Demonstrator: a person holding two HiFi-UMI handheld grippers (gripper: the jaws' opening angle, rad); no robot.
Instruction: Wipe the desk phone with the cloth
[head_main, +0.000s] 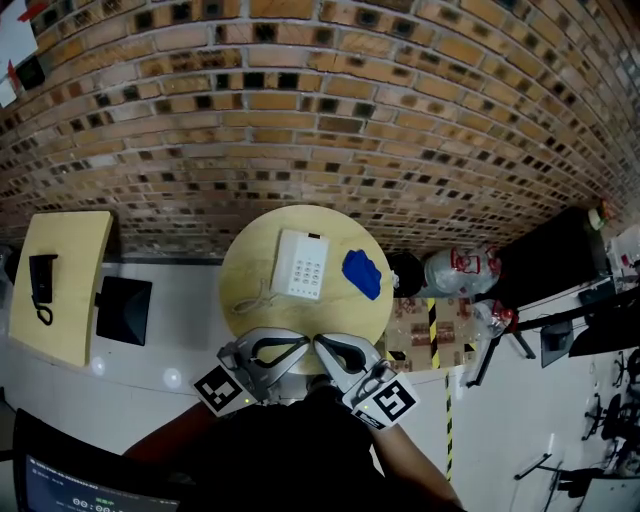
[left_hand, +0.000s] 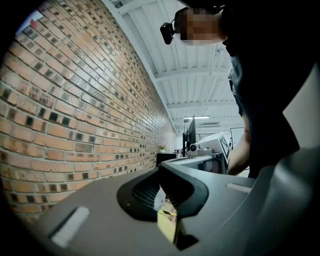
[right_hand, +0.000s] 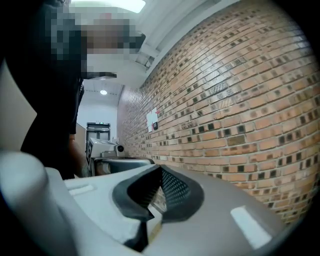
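The white push-button desk phone (head_main: 302, 264) is lying flat on the round pale wooden table (head_main: 243, 247), its thin cord (head_main: 255, 298) curling off towards the near left edge. The crumpled blue cloth (head_main: 362, 273) is sitting just beside the phone on its right, and whether the two are touching is too fine to tell.

The left gripper (head_main: 303, 345) and the right gripper (head_main: 322, 343) are hanging low over the near rim of the table, close to the person's body and well short of both things. Their tips are pointing towards each other and almost meeting. Each gripper view is showing its dark pads brought together with nothing between them, so both tools are closed and carrying nothing.

Wiping is not yet under way, and fetching the cloth is likely the step in hand. The right gripper is sitting on the cloth's side, so it is probably the better one to send. It will need its jaws spread wide before descending. Aiming for a raised fold instead of a flat edge should give the pads something to bite. Pinching near the cloth's middle should leave enough fabric hanging to cover the keypad. The left gripper could be steadying the light phone by its far edge, since it may be sliding under the strokes, and it should be keeping clear of the cord.
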